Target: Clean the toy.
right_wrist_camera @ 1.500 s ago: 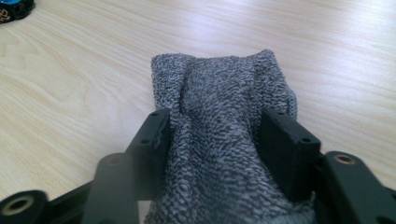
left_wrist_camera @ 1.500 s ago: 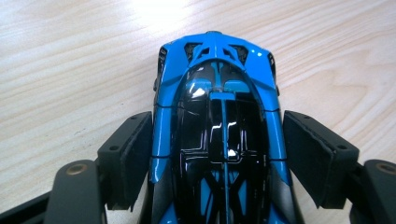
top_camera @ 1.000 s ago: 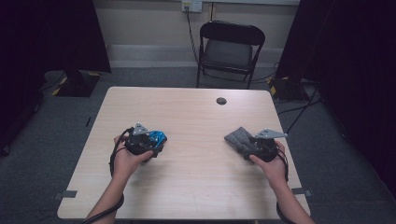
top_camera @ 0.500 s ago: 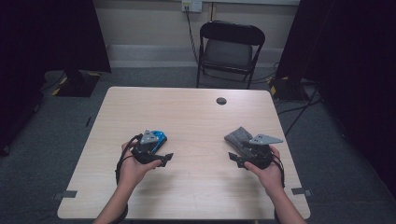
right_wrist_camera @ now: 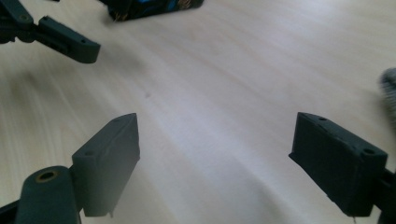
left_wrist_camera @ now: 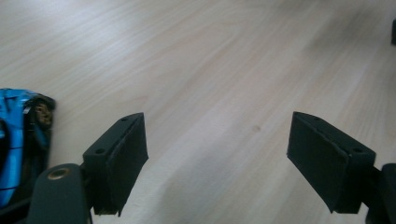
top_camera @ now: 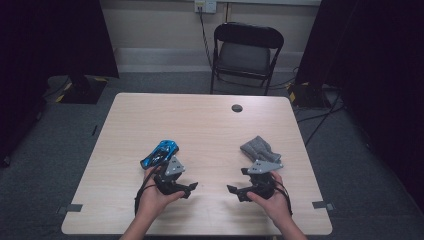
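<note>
A blue toy car lies on the wooden table, just beyond my left gripper. In the left gripper view the car sits at the left edge, outside the wide open jaws. A crumpled grey cloth lies just beyond my right gripper. The right gripper's jaws have just been opening further, with bare table between them. The cloth shows at that view's right edge and the car at its top. The two grippers point toward each other.
A small black round disc sits near the table's far edge. A black folding chair stands behind the table. One finger of the left gripper shows at the top left of the right gripper view.
Both hands have drawn back toward the table's near edge. The left gripper has come off the car and the right off the cloth; both things lie free.
</note>
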Demonstrator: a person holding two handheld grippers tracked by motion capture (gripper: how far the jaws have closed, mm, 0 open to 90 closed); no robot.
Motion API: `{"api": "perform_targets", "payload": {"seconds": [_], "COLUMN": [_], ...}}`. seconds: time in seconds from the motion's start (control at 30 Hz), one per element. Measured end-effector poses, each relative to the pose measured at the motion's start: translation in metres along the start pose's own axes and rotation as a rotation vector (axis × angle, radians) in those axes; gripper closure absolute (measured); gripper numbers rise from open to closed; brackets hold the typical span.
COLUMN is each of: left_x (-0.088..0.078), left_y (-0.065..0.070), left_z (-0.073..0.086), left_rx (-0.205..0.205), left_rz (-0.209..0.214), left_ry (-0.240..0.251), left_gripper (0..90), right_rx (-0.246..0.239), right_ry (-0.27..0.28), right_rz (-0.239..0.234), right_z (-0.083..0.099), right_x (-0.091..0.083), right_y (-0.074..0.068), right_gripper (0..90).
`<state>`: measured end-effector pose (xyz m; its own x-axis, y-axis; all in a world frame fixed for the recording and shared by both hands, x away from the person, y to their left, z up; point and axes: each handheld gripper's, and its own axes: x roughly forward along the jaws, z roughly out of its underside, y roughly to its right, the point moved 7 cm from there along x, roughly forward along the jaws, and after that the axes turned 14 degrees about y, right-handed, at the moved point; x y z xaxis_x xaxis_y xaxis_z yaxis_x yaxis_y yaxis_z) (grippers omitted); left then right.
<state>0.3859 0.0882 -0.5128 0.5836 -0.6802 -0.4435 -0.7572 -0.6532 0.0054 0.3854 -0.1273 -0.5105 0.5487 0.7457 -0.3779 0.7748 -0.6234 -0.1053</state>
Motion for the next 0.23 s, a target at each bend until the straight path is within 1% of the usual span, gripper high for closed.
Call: {"api": "perform_targets", "payload": {"seconds": [0.03,0.13,0.2,0.23], "left_x": [0.001,0.004,0.006,0.007], "left_y": [0.003,0.009,0.012,0.013], "left_z": [0.003,0.011,0.016,0.019], "left_rx": [0.006,0.008,0.027,0.035], "left_rz": [0.003,0.016,0.025,0.024], "left_ry": [-0.002,-0.017,-0.030,-0.032], "left_gripper": [19.8,19.7,19.4,19.4], "right_rx": [-0.008,-0.016,-0.015,-0.024], "right_ry": [-0.006,-0.035,-0.044,-0.053], "right_rz": [-0.010,-0.027,-0.035,-0.039], "right_z": [0.004,0.014,0.020,0.022], "right_x": [0.002,0.006,0.007,0.008], "right_y": [-0.003,-0.009,-0.011,-0.012], "right_gripper": [14.1,14.1,14.2,14.2]}}
